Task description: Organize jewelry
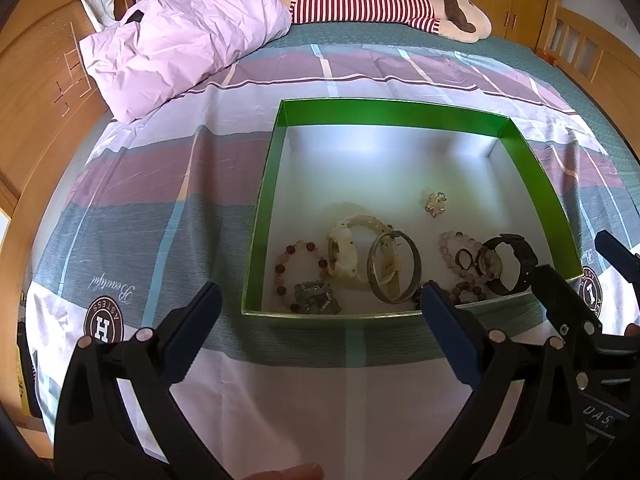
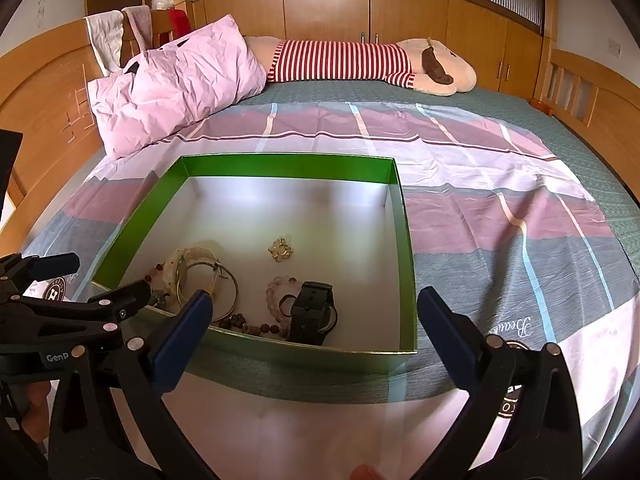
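I hold my left gripper [image 1: 320, 308] and right gripper [image 2: 314, 316] both spread apart, empty, before the green box [image 1: 384, 110] of jewelry on the bed [image 1: 132, 216].

Box [image 1: 264, 200] on bedsheet [image 1: 140, 184], jewelry [image 1: 394, 266] inside its near half, pillow [image 1: 180, 36] behind-left

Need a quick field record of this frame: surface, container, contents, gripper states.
surface: bed with a striped sheet
container: green box, open top, on the sheet
contents: black watch, metal bangle, white bracelet, bead bracelets, small clear charm, all near the front wall
left gripper: open, empty, at the box's front edge
right gripper: open, empty, at the box's front edge
background: pink pillow, stuffed toy
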